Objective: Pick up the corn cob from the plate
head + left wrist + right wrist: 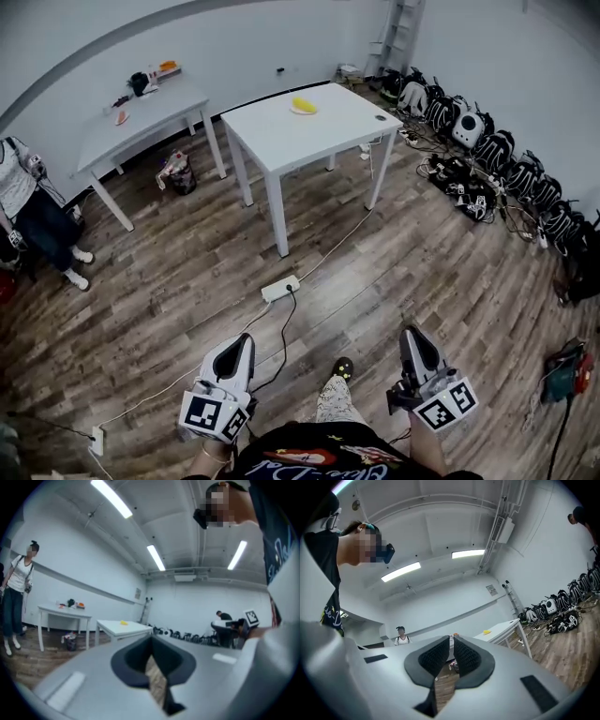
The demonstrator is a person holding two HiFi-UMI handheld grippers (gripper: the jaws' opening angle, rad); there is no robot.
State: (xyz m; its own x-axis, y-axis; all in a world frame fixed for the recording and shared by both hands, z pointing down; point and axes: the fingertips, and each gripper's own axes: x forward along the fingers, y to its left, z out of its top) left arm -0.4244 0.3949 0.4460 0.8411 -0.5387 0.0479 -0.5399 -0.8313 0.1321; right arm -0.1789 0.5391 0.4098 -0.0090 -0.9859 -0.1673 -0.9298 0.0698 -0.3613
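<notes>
A yellow corn cob (302, 104) lies on a small plate (292, 111) at the far side of a white table (281, 141), well ahead of me across the wooden floor. The left gripper view shows the corn cob (123, 622) small and distant, and in the right gripper view the corn cob (487, 632) is a faint yellow speck. My left gripper (246, 339) and right gripper (412, 333) hang low by my body, far from the table. Both are shut with nothing between their jaws, as their own views show for the left gripper (151, 639) and the right gripper (452, 638).
A second white table (141, 117) with small items stands at the back left, a bag (176, 173) below it. A person (28, 206) stands at the left edge. Backpacks and gear (487, 159) line the right wall. A power strip (280, 289) and cables cross the floor.
</notes>
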